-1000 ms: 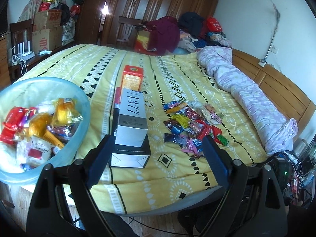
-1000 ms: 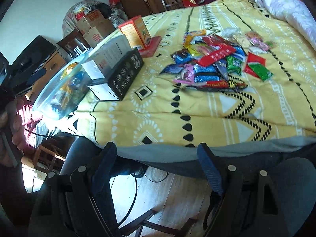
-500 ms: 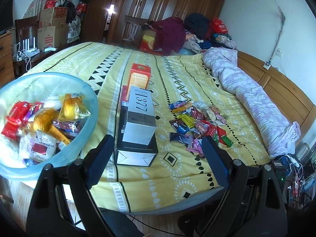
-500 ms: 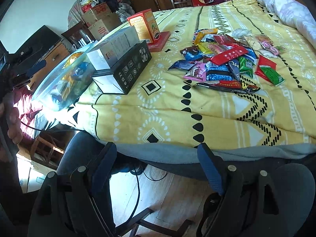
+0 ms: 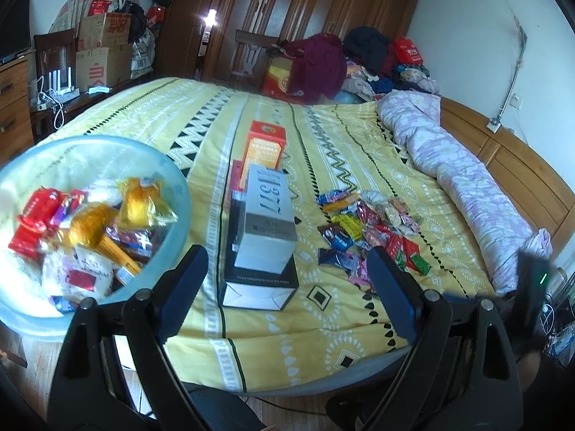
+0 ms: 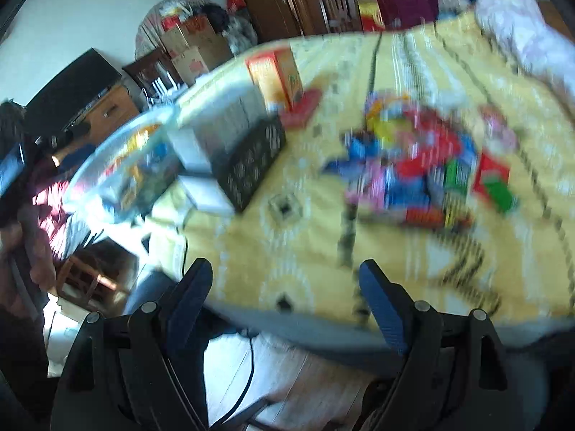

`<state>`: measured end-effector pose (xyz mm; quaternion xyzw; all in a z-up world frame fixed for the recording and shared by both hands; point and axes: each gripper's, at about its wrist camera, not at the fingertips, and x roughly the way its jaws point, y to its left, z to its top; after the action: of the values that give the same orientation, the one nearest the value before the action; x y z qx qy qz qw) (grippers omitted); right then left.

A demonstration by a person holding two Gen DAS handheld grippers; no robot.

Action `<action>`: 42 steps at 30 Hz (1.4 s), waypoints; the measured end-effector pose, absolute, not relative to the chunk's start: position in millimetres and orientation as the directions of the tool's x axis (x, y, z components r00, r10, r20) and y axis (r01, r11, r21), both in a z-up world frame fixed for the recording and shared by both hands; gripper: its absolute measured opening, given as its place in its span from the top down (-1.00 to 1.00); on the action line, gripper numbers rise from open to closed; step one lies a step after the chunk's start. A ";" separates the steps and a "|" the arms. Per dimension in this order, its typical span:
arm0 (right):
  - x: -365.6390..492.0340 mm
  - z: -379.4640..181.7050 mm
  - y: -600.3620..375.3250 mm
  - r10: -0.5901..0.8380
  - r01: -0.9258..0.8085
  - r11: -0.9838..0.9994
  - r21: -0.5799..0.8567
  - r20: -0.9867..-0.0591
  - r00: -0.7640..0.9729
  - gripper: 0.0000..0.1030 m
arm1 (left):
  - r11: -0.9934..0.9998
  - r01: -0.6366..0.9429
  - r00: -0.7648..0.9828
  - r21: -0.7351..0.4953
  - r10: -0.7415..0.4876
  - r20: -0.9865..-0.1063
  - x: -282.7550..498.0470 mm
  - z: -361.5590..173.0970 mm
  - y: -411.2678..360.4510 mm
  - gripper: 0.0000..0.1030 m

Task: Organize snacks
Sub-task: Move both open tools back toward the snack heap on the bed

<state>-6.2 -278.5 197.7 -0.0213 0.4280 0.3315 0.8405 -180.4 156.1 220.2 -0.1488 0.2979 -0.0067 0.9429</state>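
Note:
A pile of small wrapped snacks (image 5: pixel 370 233) lies on the yellow patterned bedspread (image 5: pixel 323 151), right of centre; it shows blurred in the right wrist view (image 6: pixel 424 165). A pale blue bowl (image 5: pixel 172 186) at the left bed edge holds several snack packets (image 5: pixel 90 230); it also shows in the right wrist view (image 6: pixel 118 165). My left gripper (image 5: pixel 287 273) is open and empty, held before the near bed edge. My right gripper (image 6: pixel 285 287) is open and empty, over the near bed edge, short of the pile.
A white "1377" box on a black box (image 5: pixel 262 237) lies between bowl and pile, with an orange carton (image 5: pixel 266 143) behind it. A rolled lilac quilt (image 5: pixel 463 186) lies along the right side. Clothes, cardboard boxes and wardrobes stand behind the bed.
Both grippers have moved forward toward the bed. The right wrist view is now motion-blurred and the snack pile sits closer. Both stay open and empty.

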 end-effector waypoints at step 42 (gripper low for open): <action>235.6 206.0 -310.6 0.469 -0.487 0.843 0.229 -0.758 0.454 -0.40 | 0.947 0.219 0.713 -0.236 -0.320 -0.624 -85.9 188.4 33.1 -0.80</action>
<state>235.6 -310.6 206.0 -0.0106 0.4409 0.2804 0.8526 -85.9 33.1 188.4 -0.0728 0.3498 -0.1461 0.9225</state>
